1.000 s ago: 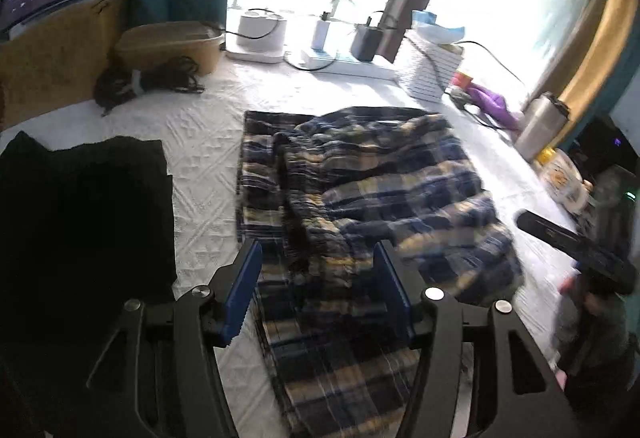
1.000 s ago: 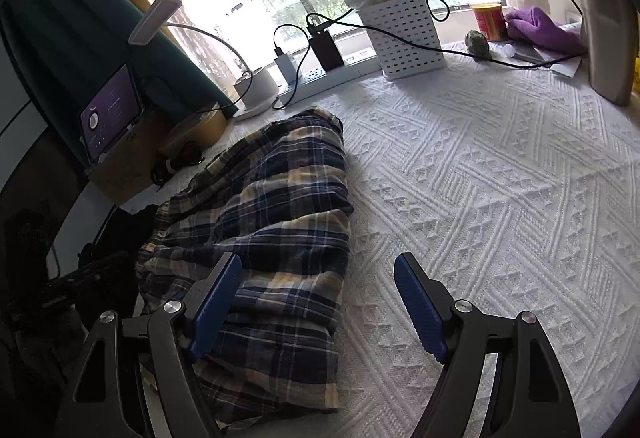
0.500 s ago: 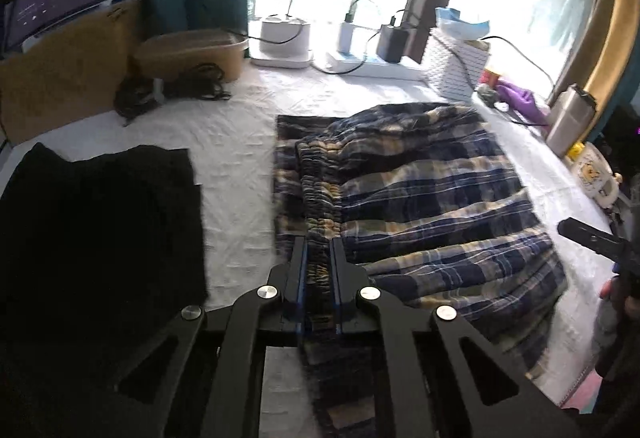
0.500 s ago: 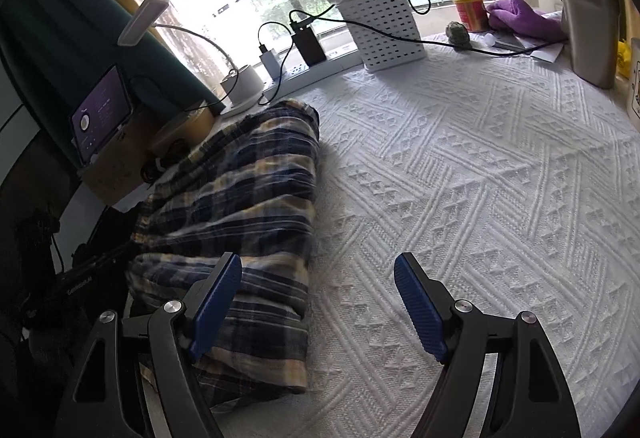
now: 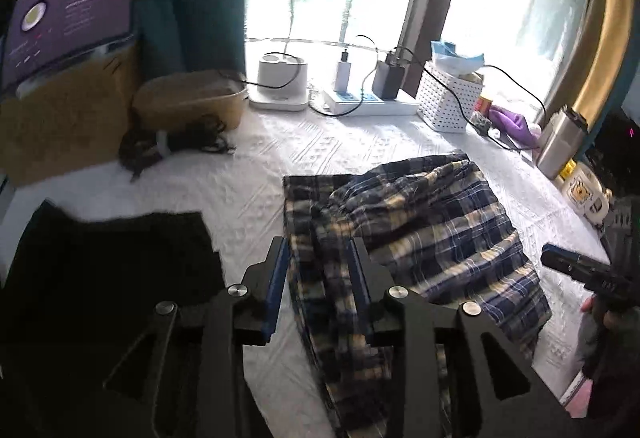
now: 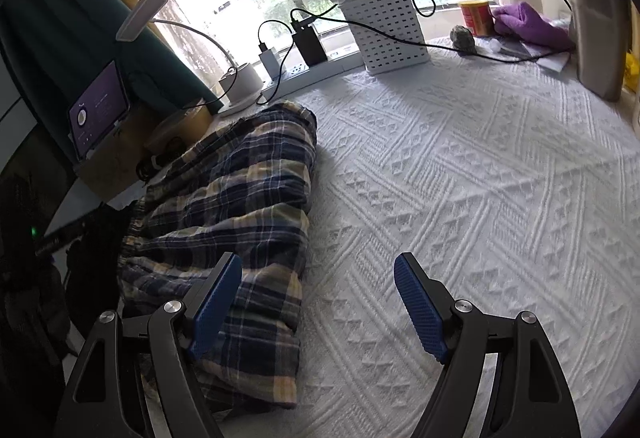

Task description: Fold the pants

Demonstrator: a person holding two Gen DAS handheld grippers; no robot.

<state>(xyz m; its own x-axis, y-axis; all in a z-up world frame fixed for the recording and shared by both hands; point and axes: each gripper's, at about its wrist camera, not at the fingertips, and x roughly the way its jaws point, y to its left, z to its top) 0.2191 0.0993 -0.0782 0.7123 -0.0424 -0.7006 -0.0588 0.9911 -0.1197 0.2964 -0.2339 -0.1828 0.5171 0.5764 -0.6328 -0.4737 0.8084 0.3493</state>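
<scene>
Blue, yellow and white plaid pants (image 5: pixel 416 238) lie bunched and partly folded on the white textured bedspread (image 5: pixel 248 198). My left gripper (image 5: pixel 318 270) is open, its blue pads standing either side of the pants' left edge fold, holding nothing. In the right wrist view the pants (image 6: pixel 240 190) lie at the left. My right gripper (image 6: pixel 318 294) is open wide and empty, its left finger over the pants' near right edge and its right finger over bare bedspread (image 6: pixel 480 178). The right gripper also shows at the right edge of the left wrist view (image 5: pixel 576 270).
A black garment (image 5: pixel 100 278) lies left of the pants. Along the window stand a lamp base (image 5: pixel 282 82), power strip (image 5: pixel 368 104), white perforated basket (image 5: pixel 448 100), steel tumbler (image 5: pixel 558 142), mug (image 5: pixel 584 190), round wooden box (image 5: pixel 188 106) and a tangle of black cable (image 5: pixel 172 144).
My left gripper was open, shut on the pants' left fold half a second ago, and has now opened and let go. The right gripper stayed open, shifting slightly along the pants' right edge.
</scene>
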